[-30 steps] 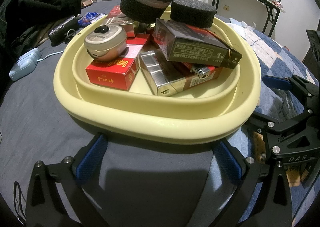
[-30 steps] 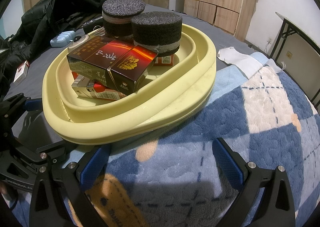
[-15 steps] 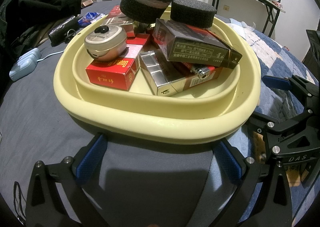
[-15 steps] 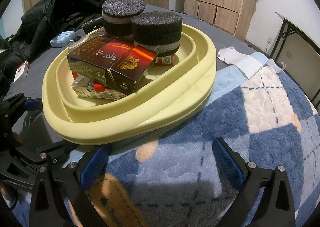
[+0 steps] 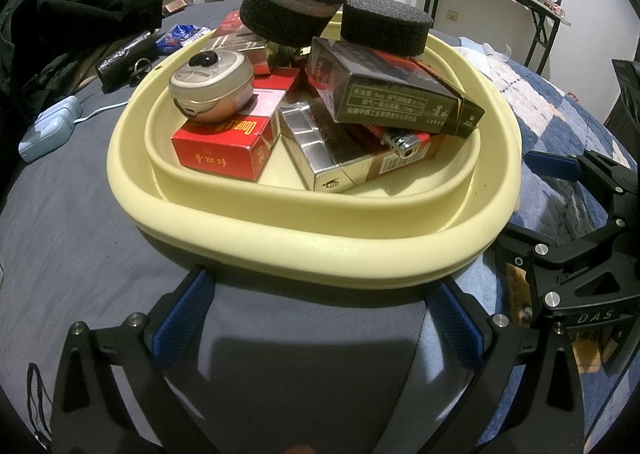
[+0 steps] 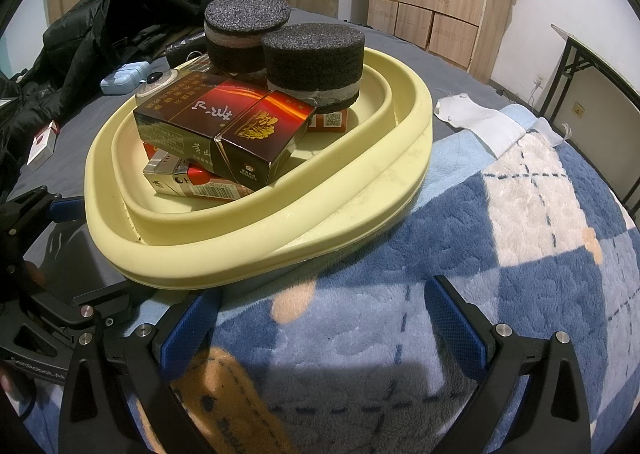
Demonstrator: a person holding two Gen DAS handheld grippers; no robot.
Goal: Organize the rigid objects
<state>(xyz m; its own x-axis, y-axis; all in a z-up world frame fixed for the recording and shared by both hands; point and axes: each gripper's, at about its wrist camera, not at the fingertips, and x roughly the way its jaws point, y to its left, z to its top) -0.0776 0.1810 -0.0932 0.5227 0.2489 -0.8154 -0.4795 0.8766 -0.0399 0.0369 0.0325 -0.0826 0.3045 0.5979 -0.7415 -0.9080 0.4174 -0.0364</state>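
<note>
Lighter [image 5: 402, 143] half-hidden under dark box [image 5: 394, 94]

Hard indoor light falls from above and behind both cameras, leaving a dark shadow on the bed [image 5: 80, 214] between the fingers of the left claw [image 5: 320, 306] and another across the plaid blanket [image 6: 520, 254] before the right claw [image 6: 320, 318]. Glare streaks the film-wrapped dark box [image 5: 396, 94] and the chrome lighter [image 5: 402, 144]; the yellow basin [image 5: 312, 250] carries a soft sheen. Fisheye distortion bows the room's lines — black vignetting fills every corner. The centre is sharp; the far walls wash out pale, and the black jacket [image 6: 120, 14] sinks into shade.
</note>
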